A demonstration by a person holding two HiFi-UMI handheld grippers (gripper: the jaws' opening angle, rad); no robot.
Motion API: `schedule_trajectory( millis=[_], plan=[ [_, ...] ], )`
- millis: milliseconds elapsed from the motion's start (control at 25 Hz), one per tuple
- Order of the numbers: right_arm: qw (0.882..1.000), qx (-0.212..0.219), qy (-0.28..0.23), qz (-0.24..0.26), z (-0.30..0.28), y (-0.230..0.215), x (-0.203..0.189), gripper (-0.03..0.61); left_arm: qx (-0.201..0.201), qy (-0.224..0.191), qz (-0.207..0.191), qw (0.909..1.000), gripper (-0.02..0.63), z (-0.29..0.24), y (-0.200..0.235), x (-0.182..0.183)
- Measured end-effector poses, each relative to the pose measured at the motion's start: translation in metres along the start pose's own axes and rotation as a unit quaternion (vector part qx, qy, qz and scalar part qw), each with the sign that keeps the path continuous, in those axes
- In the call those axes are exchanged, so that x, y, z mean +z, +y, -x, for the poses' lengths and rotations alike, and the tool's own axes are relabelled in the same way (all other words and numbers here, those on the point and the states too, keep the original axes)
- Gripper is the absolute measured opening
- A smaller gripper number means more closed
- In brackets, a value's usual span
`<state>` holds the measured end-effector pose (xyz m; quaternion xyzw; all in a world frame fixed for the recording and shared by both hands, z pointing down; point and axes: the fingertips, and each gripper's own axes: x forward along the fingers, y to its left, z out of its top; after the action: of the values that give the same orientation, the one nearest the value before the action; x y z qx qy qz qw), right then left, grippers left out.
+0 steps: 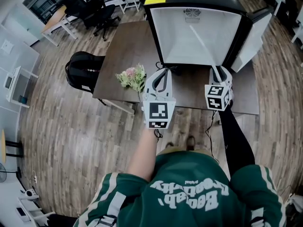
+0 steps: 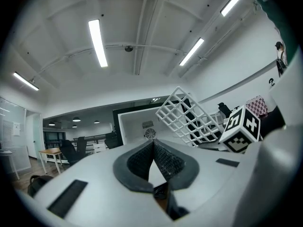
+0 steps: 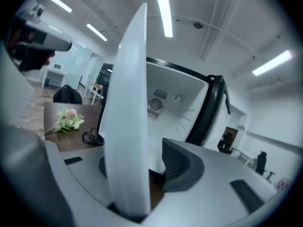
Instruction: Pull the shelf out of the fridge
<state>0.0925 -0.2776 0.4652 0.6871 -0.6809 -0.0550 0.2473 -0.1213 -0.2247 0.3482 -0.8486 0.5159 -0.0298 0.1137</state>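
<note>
Now: two grippers held forward. Left gripper (image 1: 162, 72) pinched closed, empty; right gripper (image 1: 218, 71) clamps the one shelf (image 2: 187, 115), slanting toward 11 o'clock. One fridge (image 1: 180, 32) at 12 o'clock.

The white wire-grid shelf (image 2: 189, 119) stands tilted, outside the open black fridge (image 1: 180, 41) with white lining.

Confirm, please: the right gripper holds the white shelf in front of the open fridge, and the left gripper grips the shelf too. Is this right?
Only the last part is wrong. The left gripper grips nothing: the left gripper view shows its jaws closed together, empty, apart from the shelf. The right gripper does hold the white shelf in front of the open fridge.
</note>
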Motion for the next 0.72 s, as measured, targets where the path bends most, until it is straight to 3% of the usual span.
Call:
schedule_trajectory(
  millis=[120,200,280,720],
  plan=[
    [0.996,0.013,-0.015,-0.088,0.01,-0.008,0.008,0.147,-0.003,-0.003,0.001,1.0,0.015,-0.001,-0.002,0.003],
    [0.991,0.021,-0.026,-0.131,0.018,-0.012,0.016,0.052,-0.004,-0.003,0.001,1.0,0.015,-0.002,-0.004,0.004],
    [0.987,0.026,-0.028,-0.154,0.022,-0.016,0.019,0.052,-0.007,-0.003,0.001,1.0,0.015,-0.005,-0.005,0.004],
    [0.986,0.015,-0.087,-0.144,0.036,-0.037,0.052,0.052,-0.017,-0.006,0.0,0.9998,0.015,-0.023,-0.018,0.007]
  ],
)
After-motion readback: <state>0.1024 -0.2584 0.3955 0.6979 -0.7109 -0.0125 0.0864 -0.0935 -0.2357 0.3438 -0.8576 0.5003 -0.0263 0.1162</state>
